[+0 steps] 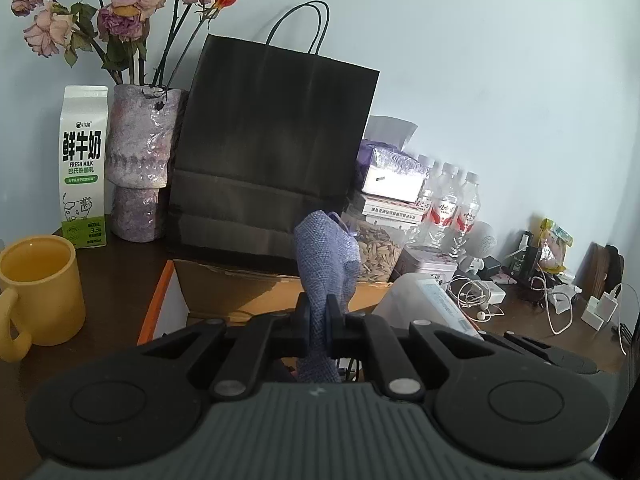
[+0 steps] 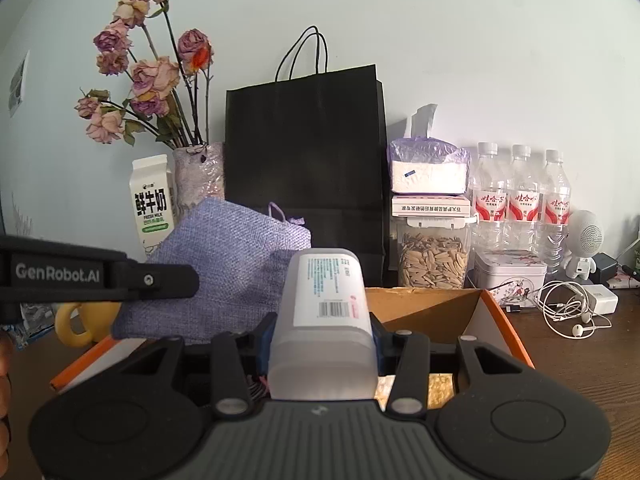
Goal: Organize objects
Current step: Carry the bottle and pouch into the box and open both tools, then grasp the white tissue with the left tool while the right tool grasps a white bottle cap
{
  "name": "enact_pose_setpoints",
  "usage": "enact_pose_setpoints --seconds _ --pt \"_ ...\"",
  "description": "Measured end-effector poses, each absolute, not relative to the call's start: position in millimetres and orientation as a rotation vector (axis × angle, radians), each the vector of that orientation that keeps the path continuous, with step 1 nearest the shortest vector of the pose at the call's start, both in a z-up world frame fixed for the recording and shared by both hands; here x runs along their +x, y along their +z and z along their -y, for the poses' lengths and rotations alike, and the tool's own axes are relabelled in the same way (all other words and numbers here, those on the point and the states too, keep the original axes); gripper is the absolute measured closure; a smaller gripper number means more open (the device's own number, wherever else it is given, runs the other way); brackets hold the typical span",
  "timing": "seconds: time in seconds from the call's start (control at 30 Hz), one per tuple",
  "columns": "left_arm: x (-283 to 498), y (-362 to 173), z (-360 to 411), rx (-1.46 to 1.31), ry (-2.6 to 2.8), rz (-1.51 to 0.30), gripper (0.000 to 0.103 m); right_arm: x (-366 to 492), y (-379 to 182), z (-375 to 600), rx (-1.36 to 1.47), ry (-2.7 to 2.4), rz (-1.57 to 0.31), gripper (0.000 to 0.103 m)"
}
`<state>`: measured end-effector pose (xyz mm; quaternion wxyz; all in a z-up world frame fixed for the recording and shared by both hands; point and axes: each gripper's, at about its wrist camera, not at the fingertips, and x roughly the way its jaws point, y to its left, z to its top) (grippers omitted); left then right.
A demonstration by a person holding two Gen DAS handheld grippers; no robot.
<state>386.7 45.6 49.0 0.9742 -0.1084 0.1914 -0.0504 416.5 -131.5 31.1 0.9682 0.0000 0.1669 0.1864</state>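
My left gripper [image 1: 318, 312] is shut on a lavender burlap pouch [image 1: 326, 264], which hangs up and forward over the open cardboard box [image 1: 256, 292]. In the right wrist view the same pouch [image 2: 224, 276] shows at left, with the left gripper's black arm [image 2: 100, 276] in front of it. My right gripper [image 2: 322, 332] is shut on a frosted white plastic container [image 2: 326, 320] with a barcode label, held above the orange-edged cardboard box [image 2: 496, 320]. That container [image 1: 428, 304] also shows at right in the left wrist view.
A black paper bag [image 2: 308, 168], a vase of dried roses [image 1: 140, 160], a milk carton [image 1: 84, 168] and a yellow mug [image 1: 40, 288] stand behind and left. A seed jar [image 2: 434, 256], tissues, three water bottles [image 2: 524, 204], a tin, cables and chargers crowd the right.
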Motion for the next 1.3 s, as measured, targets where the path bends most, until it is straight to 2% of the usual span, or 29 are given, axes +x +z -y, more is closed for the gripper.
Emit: enact_pose_setpoints --seconds 0.17,0.23,0.27,0.3,0.33,0.37,0.4,0.87,1.3 --pt "394 47 -48 -0.22 -0.098 -0.399 0.095 427 30 129 -0.01 0.382 -0.352 0.06" --pt "396 45 -48 -0.217 -0.088 -0.412 0.09 430 29 128 -0.022 0.387 -0.373 0.06" --pt "397 44 -47 -0.211 -0.08 -0.414 0.077 431 27 128 -0.025 0.378 -0.384 0.059" --pt "397 44 -47 -0.2 -0.073 -0.414 0.053 431 27 129 -0.032 0.366 -0.389 0.055" --pt "396 44 -47 -0.19 -0.062 -0.409 0.039 431 26 130 -0.038 0.352 -0.395 0.036" --pt "394 44 -46 -0.182 -0.044 -0.401 0.011 430 27 132 -0.036 0.334 -0.395 0.023" --pt "393 45 -45 -0.168 -0.019 -0.385 0.0 429 28 134 -0.035 0.316 -0.389 0.0" --pt "381 47 -44 -0.125 0.034 -0.377 0.0 415 33 141 -0.067 0.309 -0.378 0.0" --pt "323 56 -37 -0.104 0.024 -0.336 0.0 363 46 164 -0.076 0.313 -0.333 0.0"
